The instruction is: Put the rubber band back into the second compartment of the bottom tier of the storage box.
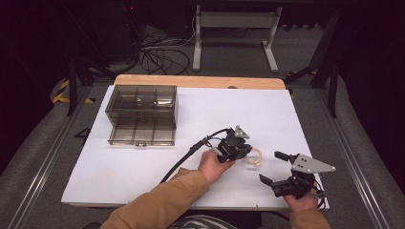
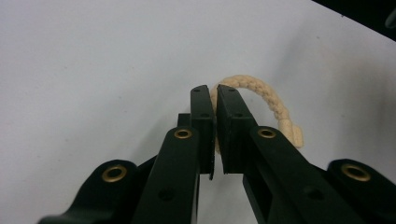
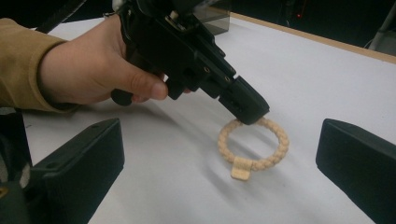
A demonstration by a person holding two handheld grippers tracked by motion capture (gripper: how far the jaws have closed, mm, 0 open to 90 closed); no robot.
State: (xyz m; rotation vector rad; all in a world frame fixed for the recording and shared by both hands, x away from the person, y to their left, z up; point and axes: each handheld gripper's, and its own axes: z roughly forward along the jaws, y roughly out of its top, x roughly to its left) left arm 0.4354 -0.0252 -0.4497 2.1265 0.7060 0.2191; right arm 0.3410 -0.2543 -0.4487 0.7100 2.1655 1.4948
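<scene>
A cream braided bracelet (image 1: 256, 158) with a small tag lies flat on the white table (image 1: 138, 167), right of centre. My left gripper (image 1: 248, 152) points down at it, held by a hand in a tan sleeve. In the left gripper view the jaws of the left gripper (image 2: 215, 93) are pinched together on the bracelet (image 2: 273, 100), whose loop curves out to the right. In the right gripper view the left gripper (image 3: 250, 116) grips the far edge of the bracelet (image 3: 280, 142). My right gripper (image 1: 271, 167) rests near the front right edge, open, its jaws apart on either side of the bracelet's near side.
A smoky clear plastic drawer box (image 1: 142, 114) stands at the back left of the table, with its lower drawer pulled out. The left gripper's black cable (image 1: 191, 152) trails across the middle. The table's front edge lies just below the right hand.
</scene>
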